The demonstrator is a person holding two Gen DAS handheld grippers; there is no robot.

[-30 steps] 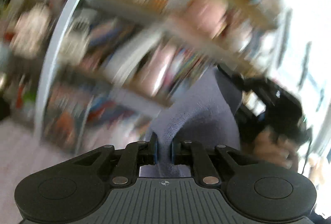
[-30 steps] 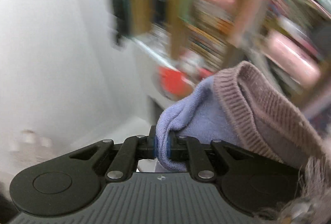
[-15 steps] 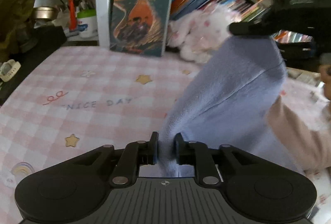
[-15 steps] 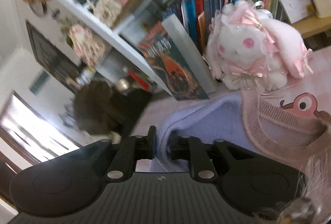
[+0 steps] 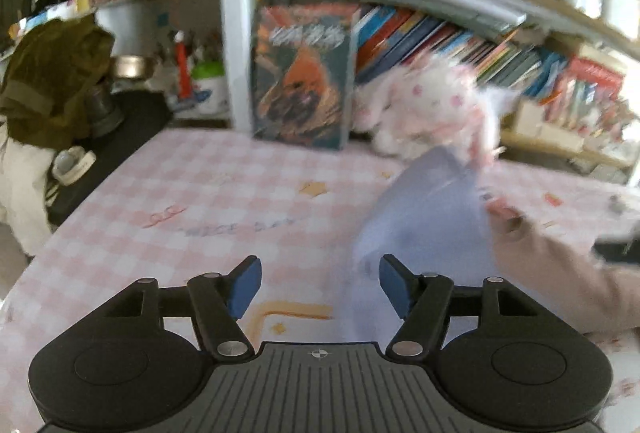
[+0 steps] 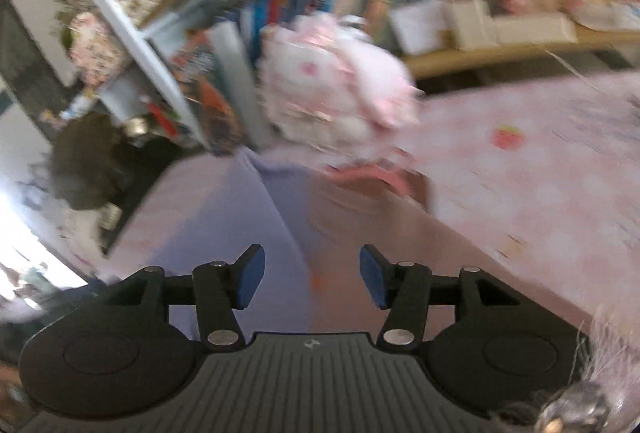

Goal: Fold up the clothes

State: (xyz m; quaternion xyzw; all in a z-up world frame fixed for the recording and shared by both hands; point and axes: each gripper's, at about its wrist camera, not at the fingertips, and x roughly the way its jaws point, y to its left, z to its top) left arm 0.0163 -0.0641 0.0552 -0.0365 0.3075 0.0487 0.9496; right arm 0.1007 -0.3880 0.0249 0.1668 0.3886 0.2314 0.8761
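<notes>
A garment with a lilac panel (image 5: pixel 432 217) and a pink sleeve (image 5: pixel 560 273) drops onto the pink checked tablecloth (image 5: pixel 192 201), blurred by motion. My left gripper (image 5: pixel 320 283) has its jaws opening; only tablecloth shows between the blue pads, and the lilac cloth lies just past the right fingertip (image 5: pixel 390 279). In the right wrist view the lilac part (image 6: pixel 276 225) and pink knit part (image 6: pixel 380 229) spread out below my right gripper (image 6: pixel 312 275), whose jaws are opening and press on nothing.
A pink-and-white plush toy (image 5: pixel 424 113) and an upright book (image 5: pixel 300 89) stand at the table's far edge under bookshelves (image 5: pixel 460 33). A dark green bundle (image 5: pixel 52 81) and black surface sit off the left edge.
Both grippers were shut on the lilac cloth held up high; both came down toward the table, their jaws parted and the garment fell free onto the cloth.
</notes>
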